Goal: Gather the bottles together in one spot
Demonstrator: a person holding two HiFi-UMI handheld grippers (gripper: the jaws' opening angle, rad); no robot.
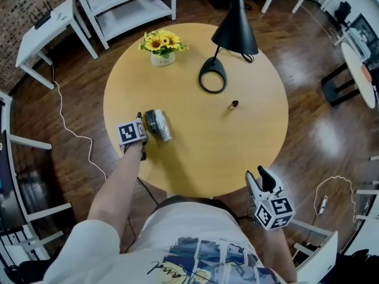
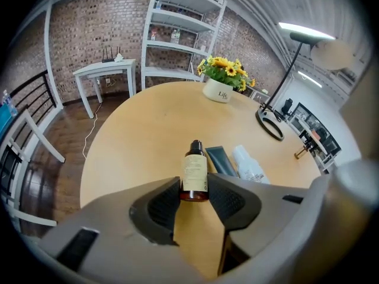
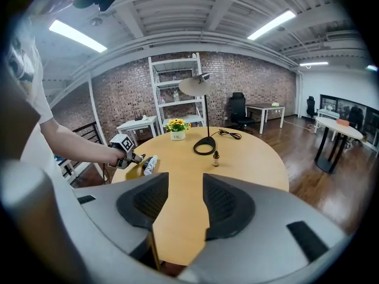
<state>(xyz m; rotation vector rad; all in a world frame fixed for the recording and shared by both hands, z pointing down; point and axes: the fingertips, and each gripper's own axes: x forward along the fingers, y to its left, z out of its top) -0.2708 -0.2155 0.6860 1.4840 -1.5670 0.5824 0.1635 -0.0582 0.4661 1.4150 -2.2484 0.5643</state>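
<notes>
A small amber bottle [image 2: 194,171] with a black cap and a pale label lies on the round wooden table [image 1: 195,152], its base between the tips of my left gripper [image 2: 194,189]. Both pads touch its sides. Right beside it lie a dark tube [image 2: 220,160] and a clear white bottle [image 2: 249,164], seen together in the head view as bottles [image 1: 158,125] by the left gripper [image 1: 142,120]. A tiny dropper bottle [image 1: 234,105] stands alone mid-table. My right gripper [image 1: 259,176] hangs open and holds nothing at the table's near edge.
A black lamp [image 1: 212,76] with a ring base stands at the back of the table, and a pot of sunflowers [image 1: 161,45] at the back left. White shelves [image 1: 127,5] and a small white table [image 1: 47,31] stand on the floor beyond.
</notes>
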